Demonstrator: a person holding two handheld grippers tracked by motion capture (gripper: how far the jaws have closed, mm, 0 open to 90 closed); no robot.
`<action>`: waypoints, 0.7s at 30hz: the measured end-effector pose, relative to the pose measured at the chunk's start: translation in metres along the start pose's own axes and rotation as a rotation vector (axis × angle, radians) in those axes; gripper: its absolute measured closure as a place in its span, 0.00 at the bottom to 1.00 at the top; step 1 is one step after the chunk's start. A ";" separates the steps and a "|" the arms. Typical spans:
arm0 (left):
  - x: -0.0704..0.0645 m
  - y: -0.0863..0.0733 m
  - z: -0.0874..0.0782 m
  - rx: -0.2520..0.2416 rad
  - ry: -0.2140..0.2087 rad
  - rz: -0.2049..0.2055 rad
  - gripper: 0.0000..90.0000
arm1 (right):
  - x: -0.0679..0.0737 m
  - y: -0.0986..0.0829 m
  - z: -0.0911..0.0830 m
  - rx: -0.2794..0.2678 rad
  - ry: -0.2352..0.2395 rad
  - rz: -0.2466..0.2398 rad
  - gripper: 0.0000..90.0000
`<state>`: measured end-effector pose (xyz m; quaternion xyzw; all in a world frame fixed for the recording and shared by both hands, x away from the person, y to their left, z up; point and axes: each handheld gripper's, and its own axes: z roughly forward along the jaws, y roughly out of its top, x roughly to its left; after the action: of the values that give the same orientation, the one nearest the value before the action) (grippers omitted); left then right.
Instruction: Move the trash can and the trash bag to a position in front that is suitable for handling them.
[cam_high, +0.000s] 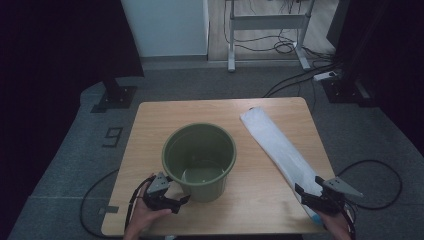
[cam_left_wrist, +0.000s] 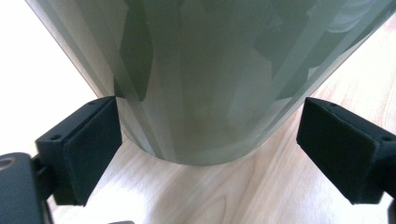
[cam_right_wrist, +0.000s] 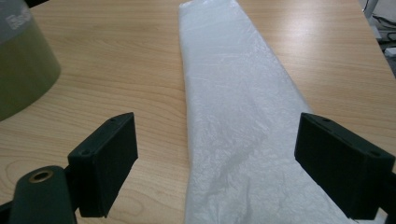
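Note:
An empty olive-green plastic bucket (cam_high: 199, 158) stands upright near the middle of the wooden table (cam_high: 150, 130). A folded white plastic bag (cam_high: 280, 147) lies flat in a long strip to its right, running from the far side to the near right edge. My left gripper (cam_high: 179, 202) sits low at the bucket's near left side, open, its jaws spread on either side of the bucket's base (cam_left_wrist: 205, 93). My right gripper (cam_high: 306, 196) is open over the near end of the bag (cam_right_wrist: 238, 121), jaws wide on both sides of it.
The table stands on grey carpet. Cables (cam_high: 300, 75) and a power strip (cam_high: 327, 76) lie on the floor beyond it, with a desk frame (cam_high: 267, 30) at the back. A black stand base (cam_high: 116, 97) sits off the far left corner.

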<state>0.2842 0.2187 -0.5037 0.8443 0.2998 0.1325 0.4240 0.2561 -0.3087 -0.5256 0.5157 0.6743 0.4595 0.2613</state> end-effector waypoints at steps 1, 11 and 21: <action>0.000 0.005 0.007 0.005 -0.008 0.001 0.08 | 0.000 -0.001 -0.002 -0.003 -0.004 0.000 0.14; -0.004 0.022 0.032 0.002 -0.050 0.013 0.10 | 0.001 -0.004 -0.012 -0.008 -0.017 -0.011 0.14; -0.015 0.033 0.052 0.014 -0.070 0.014 0.12 | 0.000 -0.008 -0.012 0.008 -0.033 -0.022 0.14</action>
<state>0.3100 0.1612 -0.5085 0.8535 0.2797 0.1035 0.4272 0.2429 -0.3131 -0.5274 0.5167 0.6773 0.4455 0.2754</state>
